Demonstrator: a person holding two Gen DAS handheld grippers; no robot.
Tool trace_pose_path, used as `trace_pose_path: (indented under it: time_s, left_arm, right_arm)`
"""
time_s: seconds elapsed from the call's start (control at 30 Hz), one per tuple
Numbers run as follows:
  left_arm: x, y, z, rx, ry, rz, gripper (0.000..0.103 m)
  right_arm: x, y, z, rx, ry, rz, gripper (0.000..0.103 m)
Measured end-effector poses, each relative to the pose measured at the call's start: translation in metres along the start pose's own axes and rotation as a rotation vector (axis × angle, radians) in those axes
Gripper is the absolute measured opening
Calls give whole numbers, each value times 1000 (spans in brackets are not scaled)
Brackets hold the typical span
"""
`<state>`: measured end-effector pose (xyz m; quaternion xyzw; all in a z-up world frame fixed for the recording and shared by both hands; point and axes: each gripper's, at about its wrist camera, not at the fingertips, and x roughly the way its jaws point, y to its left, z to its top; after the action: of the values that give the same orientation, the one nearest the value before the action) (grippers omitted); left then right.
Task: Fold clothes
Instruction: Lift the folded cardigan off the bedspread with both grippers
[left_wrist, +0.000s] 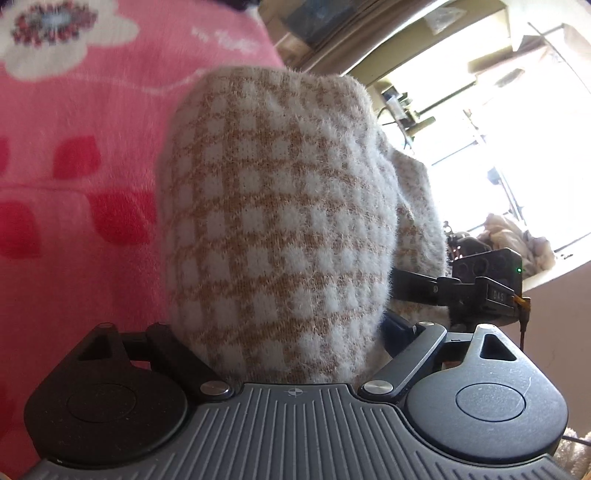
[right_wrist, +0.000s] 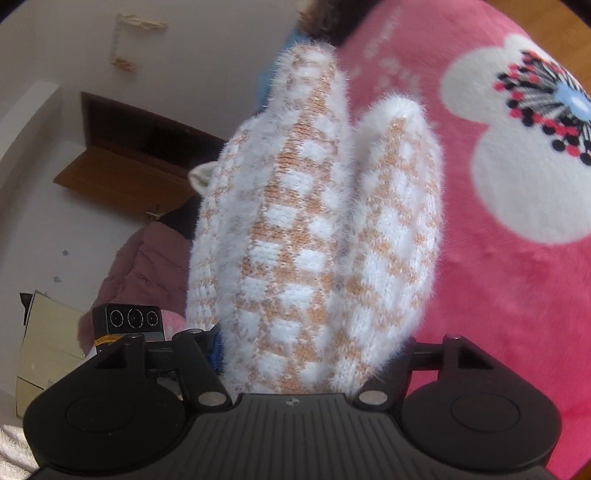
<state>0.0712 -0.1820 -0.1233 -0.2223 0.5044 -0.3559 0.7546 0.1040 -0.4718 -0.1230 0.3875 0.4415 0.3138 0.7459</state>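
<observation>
The left hand-held gripper (left_wrist: 291, 391) has its two linkage arms splayed. Between them rises one fluffy garment (left_wrist: 280, 206), which hides both fingers, so I cannot tell whether the pads pinch it or merely stand around it. The right hand-held gripper (right_wrist: 295, 400) is the same: arms apart, the garment (right_wrist: 314, 258) bunched up between them, fingers hidden, grip not readable.

In the left wrist view the right gripper's body shows at the right edge, one dark finger running into the cloth. It carries a small tag that looks like "DAS", though that is not sure, and a green light glows on the block above it. In the right wrist view a black block with three round rings sits low on the left.

There is one garment, a soft knit with long fuzzy pile, white squares on a tan grid. It stands in two upright folds with a plain white band along the top of the right-hand fold.

Under and beyond it lies one pink bed blanket (left_wrist: 92, 110) with a big white flower (right_wrist: 528, 147). The flower has a pale blue centre ringed by red and black dots. Red leaf shapes (left_wrist: 77, 155) mark the near left. White lettering on the blanket is too blurred to read.

Far left of the right wrist view is one brown door (right_wrist: 125, 162). Far right of the left wrist view is a bright window (left_wrist: 517, 147).
</observation>
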Motion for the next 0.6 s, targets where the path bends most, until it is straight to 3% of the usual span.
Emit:
trace_pose_path:
  time_s: [0.33,0.47,0.6]
  left_arm:
    - [-123,-77,-17,96,-145,0,89]
    - [-163,-97,-5,135,-181,-29,89]
    - [-215,-108,2,178,-228,-58,89]
  right_arm:
    - [-40,153,-32,-159,-119,-29,68]
    - [-74,202,-45,-189,-165,-58,68]
    - [-78,277,-49,-264,-200,-83,68]
